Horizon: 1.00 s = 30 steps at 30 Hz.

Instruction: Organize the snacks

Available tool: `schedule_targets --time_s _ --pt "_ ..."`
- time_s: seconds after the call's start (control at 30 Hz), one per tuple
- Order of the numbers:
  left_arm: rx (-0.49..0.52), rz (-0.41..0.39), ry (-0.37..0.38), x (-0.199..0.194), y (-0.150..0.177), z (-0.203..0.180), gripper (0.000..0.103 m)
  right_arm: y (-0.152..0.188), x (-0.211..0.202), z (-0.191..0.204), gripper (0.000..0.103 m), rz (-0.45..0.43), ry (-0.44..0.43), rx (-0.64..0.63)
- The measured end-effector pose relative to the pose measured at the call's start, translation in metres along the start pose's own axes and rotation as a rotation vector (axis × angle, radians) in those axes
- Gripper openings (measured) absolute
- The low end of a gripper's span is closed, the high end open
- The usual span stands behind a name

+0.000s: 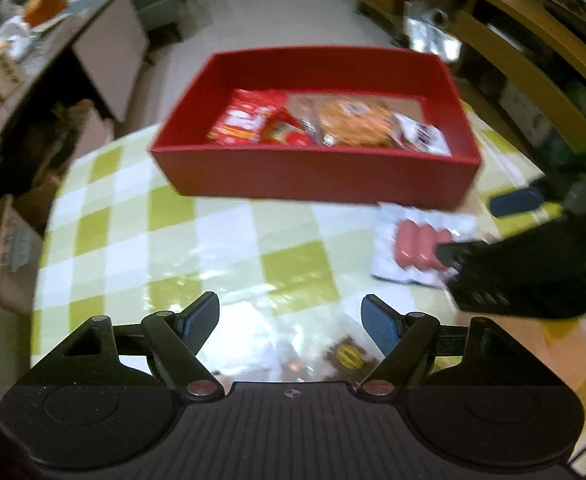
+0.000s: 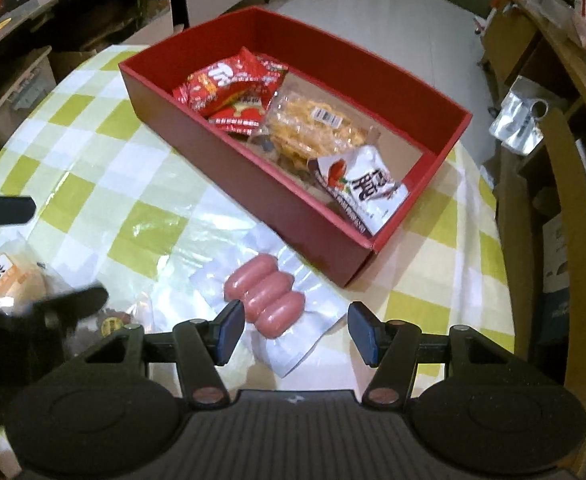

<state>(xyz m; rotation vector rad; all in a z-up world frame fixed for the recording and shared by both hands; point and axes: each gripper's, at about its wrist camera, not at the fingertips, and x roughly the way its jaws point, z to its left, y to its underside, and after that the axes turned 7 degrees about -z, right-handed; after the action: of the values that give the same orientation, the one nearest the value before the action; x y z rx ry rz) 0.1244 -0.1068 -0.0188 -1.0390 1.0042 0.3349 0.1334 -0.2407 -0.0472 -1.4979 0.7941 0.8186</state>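
A red box [image 1: 313, 176] [image 2: 293, 208] sits on the checked tablecloth and holds red snack packets [image 2: 229, 88], a clear bag of yellow snacks [image 2: 313, 128] and a white packet [image 2: 365, 188]. A clear pack of three pink sausages [image 2: 267, 300] [image 1: 421, 246] lies on the table in front of the box. My right gripper [image 2: 291, 330] is open, its jaws on either side of the pack's near end. My left gripper [image 1: 291, 322] is open and empty over a clear snack bag [image 1: 325, 354].
A pale bun packet [image 2: 9, 284] lies at the table's left, beside the left gripper's body. Shelves [image 2: 565, 128] and a chair stand to the right; cardboard boxes [image 1: 13, 248] and a cluttered counter lie to the left. Pale floor lies beyond the table.
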Motion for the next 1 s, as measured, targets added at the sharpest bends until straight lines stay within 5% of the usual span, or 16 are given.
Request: schedule_targets --time_s 0.6,0.73,0.9,1.0 --pt "0.223 0.131 0.112 0.029 0.05 -0.029 0.092 0.002 0.011 0.01 0.072 0.059 -0.035 -0.031" --pt "0.226 0.108 0.109 0.022 0.05 -0.027 0.081 -0.002 0.012 0.004 0.072 0.056 -0.04 -0.015" --pt "0.144 0.093 0.107 0.013 0.041 -0.009 0.05 -0.007 0.02 -0.003 0.072 0.064 -0.04 0.031" --pt "0.135 0.107 0.11 0.011 0.04 -0.004 0.049 -0.011 0.024 0.003 0.072 0.061 -0.046 0.011"
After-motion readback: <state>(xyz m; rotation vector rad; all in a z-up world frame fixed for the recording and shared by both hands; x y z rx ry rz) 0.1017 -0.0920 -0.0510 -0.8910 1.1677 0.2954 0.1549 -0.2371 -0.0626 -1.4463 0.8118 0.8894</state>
